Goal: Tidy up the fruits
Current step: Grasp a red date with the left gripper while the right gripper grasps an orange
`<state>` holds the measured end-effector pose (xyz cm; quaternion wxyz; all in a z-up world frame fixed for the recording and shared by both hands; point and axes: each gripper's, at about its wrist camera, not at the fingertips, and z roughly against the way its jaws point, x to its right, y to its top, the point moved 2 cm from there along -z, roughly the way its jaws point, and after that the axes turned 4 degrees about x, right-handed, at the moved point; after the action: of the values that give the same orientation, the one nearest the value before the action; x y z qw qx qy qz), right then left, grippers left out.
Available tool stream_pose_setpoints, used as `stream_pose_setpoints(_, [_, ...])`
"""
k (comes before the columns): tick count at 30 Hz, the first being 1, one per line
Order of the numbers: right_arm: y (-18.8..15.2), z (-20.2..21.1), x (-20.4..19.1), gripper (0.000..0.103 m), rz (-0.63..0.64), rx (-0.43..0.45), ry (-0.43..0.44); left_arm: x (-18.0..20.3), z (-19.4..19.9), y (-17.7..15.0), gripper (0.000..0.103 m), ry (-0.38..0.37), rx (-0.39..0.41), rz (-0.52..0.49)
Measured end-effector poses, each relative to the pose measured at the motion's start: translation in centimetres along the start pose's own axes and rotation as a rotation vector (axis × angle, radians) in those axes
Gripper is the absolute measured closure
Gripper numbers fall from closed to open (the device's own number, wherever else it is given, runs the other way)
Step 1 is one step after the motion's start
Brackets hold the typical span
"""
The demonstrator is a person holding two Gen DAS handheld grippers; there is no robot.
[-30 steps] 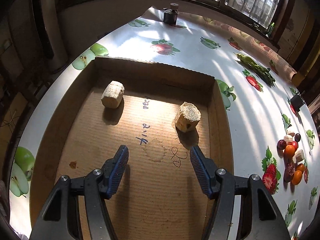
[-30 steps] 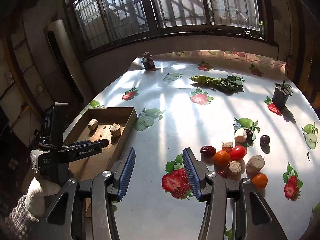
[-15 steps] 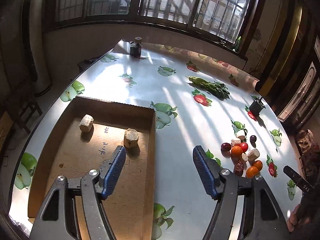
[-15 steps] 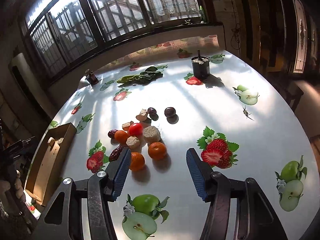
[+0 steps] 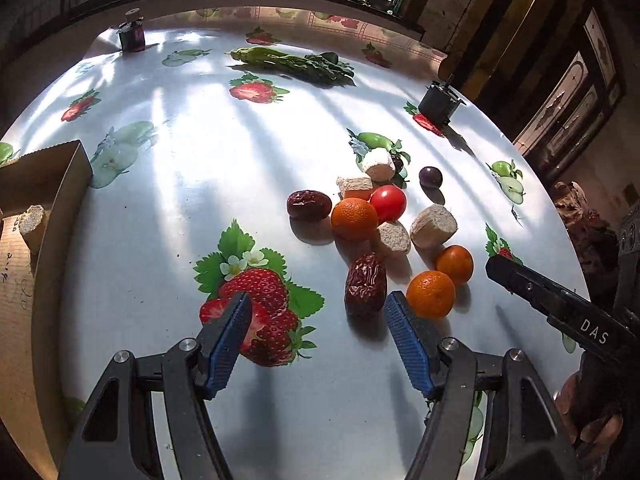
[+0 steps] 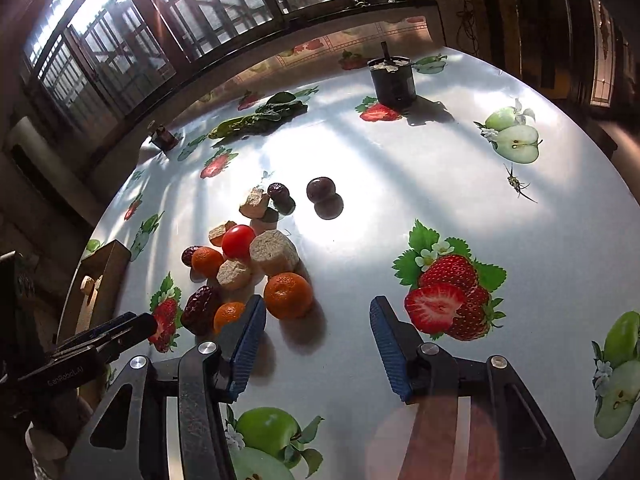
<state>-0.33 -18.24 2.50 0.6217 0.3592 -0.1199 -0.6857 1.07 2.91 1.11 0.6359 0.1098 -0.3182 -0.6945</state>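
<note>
A pile of fruit lies on the printed tablecloth: three oranges (image 5: 431, 294), a red tomato (image 5: 387, 202), two dark red dates (image 5: 366, 284), a dark plum (image 5: 430, 176) and several beige cut chunks (image 5: 433, 220). My left gripper (image 5: 318, 336) is open and empty, just in front of the near date. My right gripper (image 6: 316, 340) is open and empty, with its left finger beside an orange (image 6: 288, 295). The cardboard box (image 5: 28, 248) at the left edge holds a beige chunk (image 5: 32, 222).
Leafy greens (image 5: 296, 65) lie at the far side. A dark cup (image 5: 438, 104) stands at the far right and a small dark jar (image 5: 131, 36) at the far left. The right gripper's finger (image 5: 560, 312) reaches in from the right in the left wrist view.
My left gripper has swung from over the box to the fruit pile and come down close. My right gripper has moved nearer to the oranges. Both stay open.
</note>
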Motion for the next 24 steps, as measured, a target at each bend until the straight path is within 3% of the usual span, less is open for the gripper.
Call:
stream_pose_setpoints(4, [0.3, -1.9, -0.3, 0.062, -0.008, -0.016, 0.015, 0.8, -1.3, 0.2, 0.049, -0.016, -0.003, -0.028])
stream_pose_setpoints(8, [0.4, -3.1, 0.1, 0.062, -0.054, -0.034, 0.065, 1.0, -2.2, 0.4, 0.058, -0.038, -0.007, -0.032])
stream_pose_setpoints(16, [0.2, -4.1, -0.3, 0.062, -0.049, -0.042, 0.093, 1.9, -2.4, 0.0, 0.058, -0.023, 0.046, -0.106])
stream_pose_setpoints(21, [-0.2, -4.1, -1.1, 0.062, 0.008, -0.026, 0.05, 1.8, -2.2, -0.3, 0.058, -0.031, 0.076, -0.11])
stream_pose_setpoints(24, [-0.5, -4.0, -1.9, 0.062, 0.059, -0.009, 0.006, 1.8, -2.2, -0.4, 0.077, -0.033, 0.083, -0.113])
